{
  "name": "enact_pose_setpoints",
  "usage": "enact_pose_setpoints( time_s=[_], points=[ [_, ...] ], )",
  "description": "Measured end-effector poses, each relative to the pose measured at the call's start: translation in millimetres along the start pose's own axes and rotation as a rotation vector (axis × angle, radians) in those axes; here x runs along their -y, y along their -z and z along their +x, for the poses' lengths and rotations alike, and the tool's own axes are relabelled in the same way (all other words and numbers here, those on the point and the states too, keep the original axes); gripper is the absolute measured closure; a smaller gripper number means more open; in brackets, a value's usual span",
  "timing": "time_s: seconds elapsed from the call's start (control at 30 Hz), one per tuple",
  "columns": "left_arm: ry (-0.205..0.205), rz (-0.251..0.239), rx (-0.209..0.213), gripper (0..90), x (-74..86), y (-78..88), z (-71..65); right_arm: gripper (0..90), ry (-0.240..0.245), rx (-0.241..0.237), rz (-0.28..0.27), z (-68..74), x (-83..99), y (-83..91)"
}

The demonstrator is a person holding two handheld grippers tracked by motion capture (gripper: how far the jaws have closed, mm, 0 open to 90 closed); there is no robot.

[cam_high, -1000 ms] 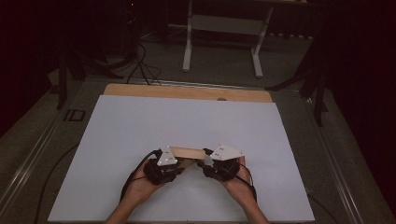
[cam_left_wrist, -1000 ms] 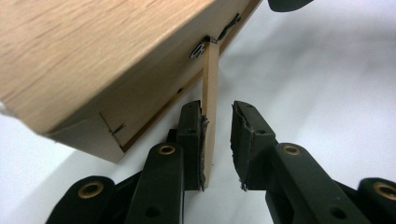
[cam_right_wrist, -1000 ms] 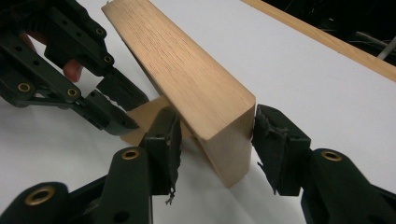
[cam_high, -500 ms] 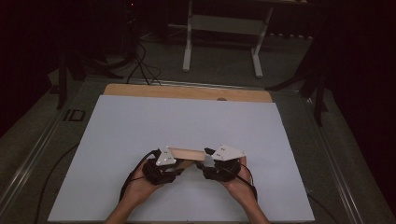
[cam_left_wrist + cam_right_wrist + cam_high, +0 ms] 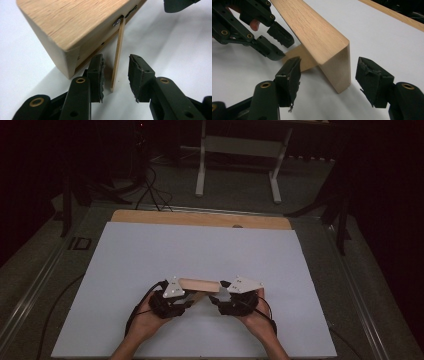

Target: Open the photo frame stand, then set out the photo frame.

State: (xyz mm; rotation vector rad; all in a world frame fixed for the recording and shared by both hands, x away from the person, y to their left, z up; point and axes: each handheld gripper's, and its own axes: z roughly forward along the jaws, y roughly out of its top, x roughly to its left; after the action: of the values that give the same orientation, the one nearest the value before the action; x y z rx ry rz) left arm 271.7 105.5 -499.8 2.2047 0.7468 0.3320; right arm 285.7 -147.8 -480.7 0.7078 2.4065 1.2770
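A light wooden box [image 5: 200, 285] lies on the white table sheet [image 5: 200, 245] between my two hands. A thin wooden slat [image 5: 117, 55] sticks out of a slot in its side. My left gripper [image 5: 116, 72] straddles the slat's free end. Its jaws have just been opening, and a gap shows on both sides of the slat. My right gripper [image 5: 329, 71] stands open around the box's end [image 5: 337, 67], its jaws also just opened, with neither pad touching the wood. In the high view the left gripper [image 5: 192, 296] and right gripper [image 5: 220, 295] face each other at the box.
A bare wooden strip [image 5: 200, 218] runs along the table's far edge. Beyond it on the dark floor are cables [image 5: 150, 190] and a white stand frame [image 5: 240, 150]. Metal rails [image 5: 45, 270] border the table sides.
Both hands and the box keep their places. The high view is too coarse to show the jaws moving.
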Motion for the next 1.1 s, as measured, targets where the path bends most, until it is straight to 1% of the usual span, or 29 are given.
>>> enact_pose_setpoints(
  time_s=[0.2, 0.47, 0.53, 0.7, 0.83, 0.93, 1.03, 1.1],
  points=[
    [0.004, -0.004, 0.001, 64.2, 1.9, 3.3, -0.7, 36.1, -0.002, -0.014, 0.002, -2.4, 1.6, 2.4],
    [0.009, -0.003, 0.001, 63.8, 4.7, 6.6, -1.4, 36.6, 0.002, -0.038, 0.02, -5.9, 5.9, 6.6],
    [0.012, -0.004, -0.002, 63.9, 5.3, 7.1, -0.5, 36.8, 0.002, -0.05, 0.03, -8.3, 6.2, 7.9],
    [0.016, -0.006, -0.004, 64.3, 6.0, 8.2, -0.1, 38.9, -0.008, -0.061, 0.035, -14.8, 8.2, 11.5],
    [0.02, -0.01, -0.005, 64.3, 8.2, 9.9, 0.1, 42.3, -0.003, -0.063, 0.041, -18.1, 8.8, 14.3],
    [0.031, -0.012, 0.0, 65.0, 10.0, 11.5, 1.3, 44.0, 0.003, -0.055, 0.042, -20.8, 8.5, 18.2],
    [0.04, -0.016, 0.006, 65.4, 11.7, 12.6, 2.7, 48.0, -0.004, -0.052, 0.044, -24.9, 9.3, 21.0],
    [0.038, -0.017, 0.003, 65.7, 12.2, 12.9, 2.8, 51.8, -0.013, -0.04, 0.054, -27.4, 10.5, 21.4]
  ],
)
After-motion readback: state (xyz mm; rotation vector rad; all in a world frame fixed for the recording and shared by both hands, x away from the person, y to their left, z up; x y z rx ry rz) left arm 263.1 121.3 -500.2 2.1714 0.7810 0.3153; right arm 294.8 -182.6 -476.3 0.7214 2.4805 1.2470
